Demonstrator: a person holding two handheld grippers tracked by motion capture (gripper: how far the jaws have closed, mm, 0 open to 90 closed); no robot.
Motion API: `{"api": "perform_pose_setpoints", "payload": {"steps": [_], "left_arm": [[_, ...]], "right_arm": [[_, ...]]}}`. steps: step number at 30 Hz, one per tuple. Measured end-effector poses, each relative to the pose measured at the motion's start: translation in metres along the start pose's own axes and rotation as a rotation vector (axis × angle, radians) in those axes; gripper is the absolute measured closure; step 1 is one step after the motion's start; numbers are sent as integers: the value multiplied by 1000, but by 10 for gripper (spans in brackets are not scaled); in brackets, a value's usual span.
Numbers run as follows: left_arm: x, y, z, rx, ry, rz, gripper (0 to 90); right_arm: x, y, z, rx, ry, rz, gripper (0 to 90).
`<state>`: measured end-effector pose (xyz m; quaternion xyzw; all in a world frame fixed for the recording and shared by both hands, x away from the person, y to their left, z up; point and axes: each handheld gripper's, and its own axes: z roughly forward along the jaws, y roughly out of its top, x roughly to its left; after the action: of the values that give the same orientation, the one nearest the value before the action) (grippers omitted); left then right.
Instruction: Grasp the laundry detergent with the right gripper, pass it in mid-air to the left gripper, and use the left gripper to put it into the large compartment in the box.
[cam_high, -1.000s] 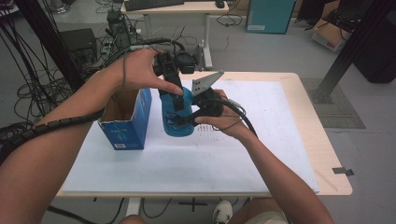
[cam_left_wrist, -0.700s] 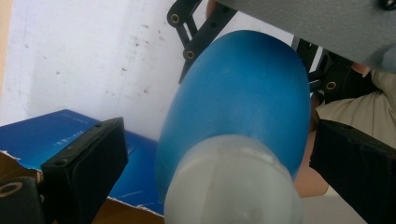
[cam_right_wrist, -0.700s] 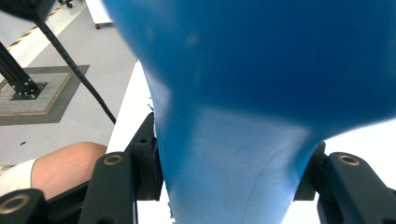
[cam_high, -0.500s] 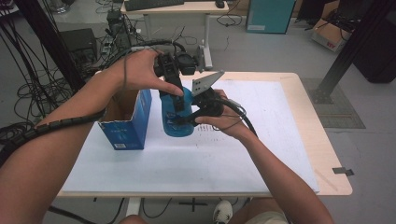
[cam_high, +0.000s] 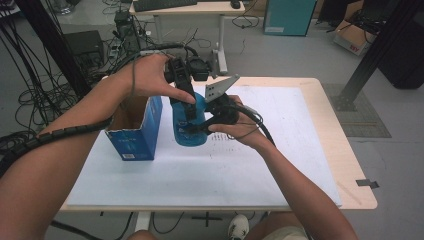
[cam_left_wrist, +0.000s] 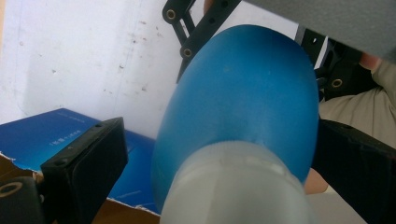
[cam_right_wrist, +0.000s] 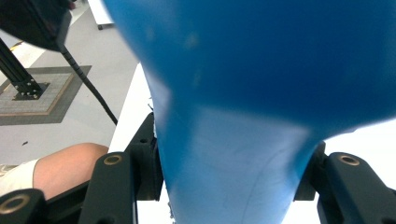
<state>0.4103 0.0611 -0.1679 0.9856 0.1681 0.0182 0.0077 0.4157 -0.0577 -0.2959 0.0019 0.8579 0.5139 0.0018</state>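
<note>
At frame centre I hold the blue bottle (cam_high: 190, 125) beside the open blue box (cam_high: 134, 135), right gripper (cam_high: 202, 125) clamped on its body, left gripper (cam_high: 187, 102) jaws loosely astride its top; next, lower it boxward.

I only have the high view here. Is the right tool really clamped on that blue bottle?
Observer: Yes. In the right gripper view, both jaws of the right tool press the blue bottle at its narrower part.
Operator: And the left tool?
Observer: In the left gripper view, the left tool straddles the bottle near its whitish cap. One jaw stands clear, and the blue box shows through the gap.
</note>
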Motion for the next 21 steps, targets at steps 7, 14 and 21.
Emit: {"api": "perform_pose_setpoints", "payload": {"steps": [7, 14, 21], "left_arm": [[-1, -1, 1, -2, -3, -4, 45], [-1, 1, 1, 6, -6, 5, 45], [-1, 0, 1, 3, -1, 3, 45]], "right_arm": [[0, 0, 0, 7, 3, -3, 435], [1, 0, 0, 7, -1, -1, 435], [1, 0, 0, 5, 0, -1, 435]]}}
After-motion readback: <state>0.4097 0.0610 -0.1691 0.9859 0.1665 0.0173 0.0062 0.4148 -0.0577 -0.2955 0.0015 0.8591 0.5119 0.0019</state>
